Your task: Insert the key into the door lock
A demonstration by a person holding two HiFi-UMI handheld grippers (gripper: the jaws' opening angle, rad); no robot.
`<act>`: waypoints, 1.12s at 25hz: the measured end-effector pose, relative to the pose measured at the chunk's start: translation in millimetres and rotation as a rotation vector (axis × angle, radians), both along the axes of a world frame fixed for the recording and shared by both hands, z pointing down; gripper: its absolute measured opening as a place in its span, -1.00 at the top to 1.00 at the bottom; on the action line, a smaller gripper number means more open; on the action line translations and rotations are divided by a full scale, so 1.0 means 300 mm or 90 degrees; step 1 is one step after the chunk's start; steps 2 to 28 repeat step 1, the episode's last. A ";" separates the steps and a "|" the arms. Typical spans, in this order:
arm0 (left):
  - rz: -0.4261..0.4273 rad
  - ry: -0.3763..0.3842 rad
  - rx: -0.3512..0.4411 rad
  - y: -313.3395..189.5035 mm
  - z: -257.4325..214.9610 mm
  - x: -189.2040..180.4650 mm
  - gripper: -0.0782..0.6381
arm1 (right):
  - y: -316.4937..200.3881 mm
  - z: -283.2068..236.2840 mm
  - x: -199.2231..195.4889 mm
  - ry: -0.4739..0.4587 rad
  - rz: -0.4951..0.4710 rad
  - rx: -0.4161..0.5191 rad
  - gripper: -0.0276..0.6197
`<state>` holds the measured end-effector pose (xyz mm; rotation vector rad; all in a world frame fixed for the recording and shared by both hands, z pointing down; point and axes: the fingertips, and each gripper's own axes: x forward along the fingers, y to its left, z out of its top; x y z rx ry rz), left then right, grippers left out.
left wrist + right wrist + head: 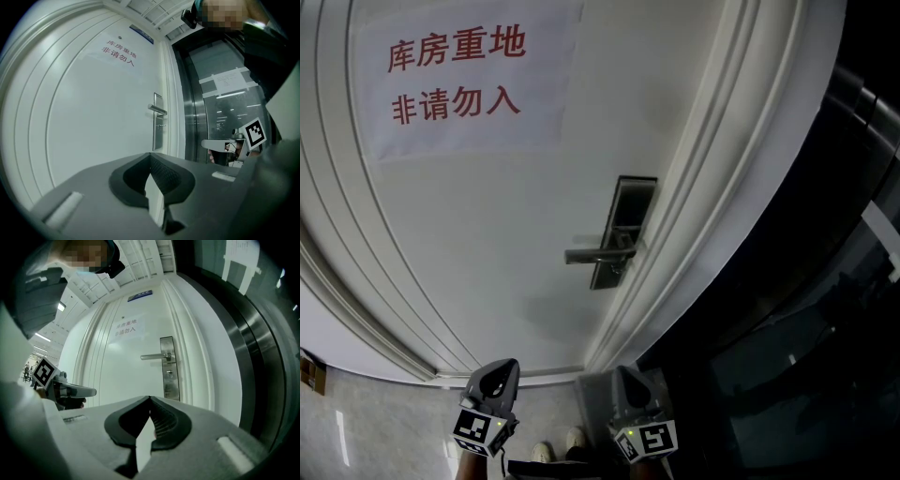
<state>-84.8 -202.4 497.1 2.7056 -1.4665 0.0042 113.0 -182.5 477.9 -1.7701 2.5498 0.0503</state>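
The right gripper (150, 398) has its jaws pressed together tip to tip, and its own view shows nothing pinched between the pads. The left gripper (150, 157) is pressed together the same way, with only a thin slit of pale door visible below the tips. Neither touches anything. No view shows the key.

In the head view both grippers sit at the bottom edge, side by side and level, pointing at the white door (487, 244). The left one is at 7 o'clock and the right one at 6 o'clock, and both are well apart from the door face.

The lock plate (623, 234) stands at 12 o'clock from the right gripper and 1 o'clock from the left. Its lever handle (598, 253) reaches out toward 9 o'clock. In the right gripper view the keyhole (169, 374) sits on the plate at 6 o'clock from the lever.

The door frame moulding (703, 187) runs just beside the plate at 3 o'clock, and past it is a dark glass wall (806, 356). Toward 9 o'clock the door panel is broad and bare. A paper notice (464, 80) with red characters is at 11 o'clock. Open air lies between the gripper tips and the plate, above a pale floor (375, 422).
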 end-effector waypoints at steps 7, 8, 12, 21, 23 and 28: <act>0.001 0.001 0.000 0.000 0.000 0.000 0.77 | -0.001 0.000 -0.002 0.002 0.001 0.000 0.91; 0.001 0.001 0.000 0.000 0.000 0.000 0.77 | -0.001 0.000 -0.002 0.002 0.001 0.000 0.91; 0.001 0.001 0.000 0.000 0.000 0.000 0.77 | -0.001 0.000 -0.002 0.002 0.001 0.000 0.91; 0.001 0.001 0.000 0.000 0.000 0.000 0.77 | -0.001 0.000 -0.002 0.002 0.001 0.000 0.91; 0.001 0.001 0.000 0.000 0.000 0.000 0.77 | -0.001 0.000 -0.002 0.002 0.001 0.000 0.91; 0.001 0.001 0.000 0.000 0.000 0.000 0.77 | -0.001 0.000 -0.002 0.002 0.001 0.000 0.91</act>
